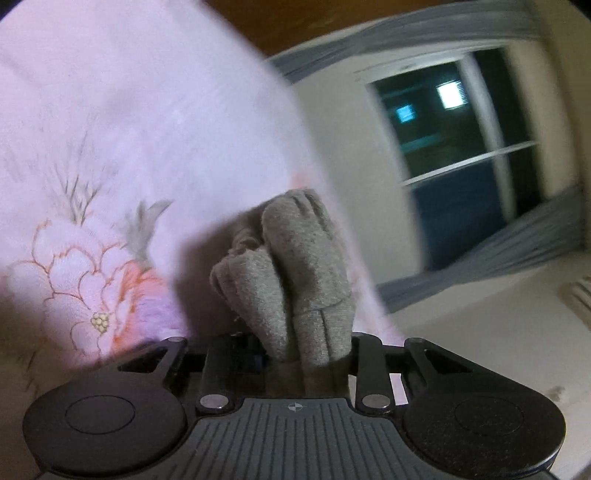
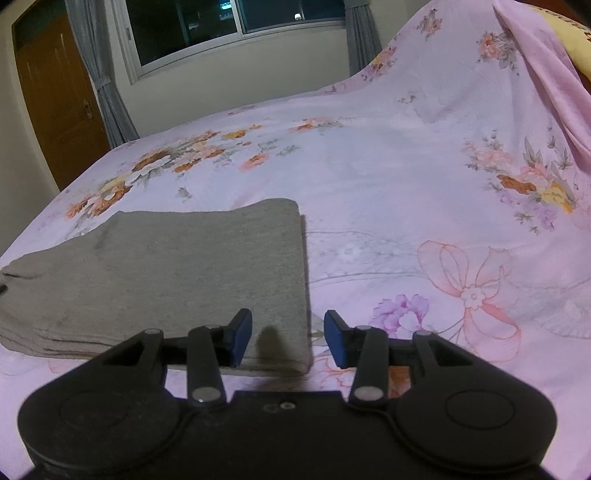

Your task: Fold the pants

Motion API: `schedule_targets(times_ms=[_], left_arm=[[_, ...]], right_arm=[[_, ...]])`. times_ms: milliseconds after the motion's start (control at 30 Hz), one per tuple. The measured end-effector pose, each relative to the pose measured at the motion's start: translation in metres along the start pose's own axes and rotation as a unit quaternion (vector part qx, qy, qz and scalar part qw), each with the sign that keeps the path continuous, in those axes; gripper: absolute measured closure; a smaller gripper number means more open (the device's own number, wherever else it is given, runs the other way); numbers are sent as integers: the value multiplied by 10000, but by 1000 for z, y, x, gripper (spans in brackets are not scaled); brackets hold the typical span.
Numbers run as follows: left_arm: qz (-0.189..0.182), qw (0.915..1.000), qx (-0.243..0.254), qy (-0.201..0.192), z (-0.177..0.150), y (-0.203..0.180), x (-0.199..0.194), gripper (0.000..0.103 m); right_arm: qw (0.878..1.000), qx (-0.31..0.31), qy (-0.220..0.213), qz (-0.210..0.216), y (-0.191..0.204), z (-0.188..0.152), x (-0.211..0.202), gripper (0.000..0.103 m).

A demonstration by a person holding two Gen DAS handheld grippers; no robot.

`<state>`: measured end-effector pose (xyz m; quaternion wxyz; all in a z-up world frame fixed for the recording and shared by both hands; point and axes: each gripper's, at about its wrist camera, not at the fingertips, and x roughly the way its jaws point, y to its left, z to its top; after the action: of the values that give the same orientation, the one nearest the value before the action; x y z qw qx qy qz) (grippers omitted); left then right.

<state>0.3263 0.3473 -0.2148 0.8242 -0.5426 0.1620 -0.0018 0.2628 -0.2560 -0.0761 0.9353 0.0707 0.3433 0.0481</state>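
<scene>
Bed [image 2: 369,192]: covered by a pink flowered sheet, filling most of the right wrist view; in the left wrist view it is blurred and tilted
Window [image 2: 236,29]: dark glass behind the bed, grey curtains at its sides, a brown door to the left
Pants [image 2: 166,280]: grey, lying folded flat on the bed, their right edge straight, their near corner reaching between the right jaws
Right gripper [image 2: 288,338]: jaws spread apart, blue pads either side of the pants' near right corner, not clamping it
Left gripper [image 1: 295,347]: jaws clenched on a bunched wad of grey pants cloth [image 1: 295,266] that stands up from between them; the pads themselves are hidden by the cloth
</scene>
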Motion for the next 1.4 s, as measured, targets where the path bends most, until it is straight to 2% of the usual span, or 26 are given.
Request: schedule_targets(times_ms=[33, 67, 100, 133, 233, 333, 367, 433, 467, 500, 533, 600, 733, 933, 1100, 1200, 1300, 1400], left_arm=[[-44, 9998, 108, -133, -5, 2, -7, 74], [223, 9993, 249, -139, -9, 12, -6, 74], [522, 9985, 141, 18, -12, 26, 0, 77], [479, 9988, 91, -7, -12, 29, 2, 76], [792, 9959, 411, 115, -10, 13, 10, 75], [888, 9947, 468, 228, -4, 7, 13, 74], [953, 9937, 533, 255, 1, 3, 14, 74], [1026, 9922, 652, 266, 6, -8, 17, 74], [996, 9924, 674, 249, 8, -11, 13, 74], [976, 9924, 711, 224, 12, -18, 10, 74], [959, 9919, 806, 192, 14, -28, 10, 74], [899, 9900, 1079, 116, 16, -51, 6, 74], [633, 9866, 1502, 48, 10, -98, -1, 74], [215, 9687, 2458, 261, -26, -195, 17, 74], [-95, 9428, 3269, 641, -85, -267, 43, 74], [-205, 9213, 3752, 995, -130, -295, 57, 74], [-193, 8935, 4267, 1387, -182, -315, 71, 74], [-95, 8571, 4863, 1696, -232, -329, 81, 74]], right_arm=[[10000, -8, -21, -11, 0, 1, -1, 60], [10000, 7, -25, -25, -2, 1, -1, 59], [10000, 36, -3, -28, -5, 1, 0, 59], [10000, 64, 32, -38, -8, 1, 2, 59], [9996, 245, 28, -107, -22, 1, 5, 59], [9983, 340, 20, -482, -43, 0, 12, 58], [9975, 309, 14, -639, -49, -1, 15, 56], [9940, 197, -43, -1075, -63, -4, 23, 39], [9916, 140, -79, -1282, -71, -6, 26, 33], [9896, 75, -87, -1436, -77, -8, 29, 23], [9888, 5, -97, -1487, -81, -8, 31, 13], [9877, -168, -88, -1552, -86, -11, 35, 2], [9886, -114, -249, -1481, -91, -21, 38, 0], [9878, -122, -370, -1510, -90, -23, 37, 0], [9885, -57, -410, -1455, -92, -22, 35, 0], [9877, -83, -430, -1498, -90, -22, 35, 0], [9875, -97, -449, -1505, -91, -23, 36, 0], [9878, -63, -464, -1483, -90, -22, 36, 0]])
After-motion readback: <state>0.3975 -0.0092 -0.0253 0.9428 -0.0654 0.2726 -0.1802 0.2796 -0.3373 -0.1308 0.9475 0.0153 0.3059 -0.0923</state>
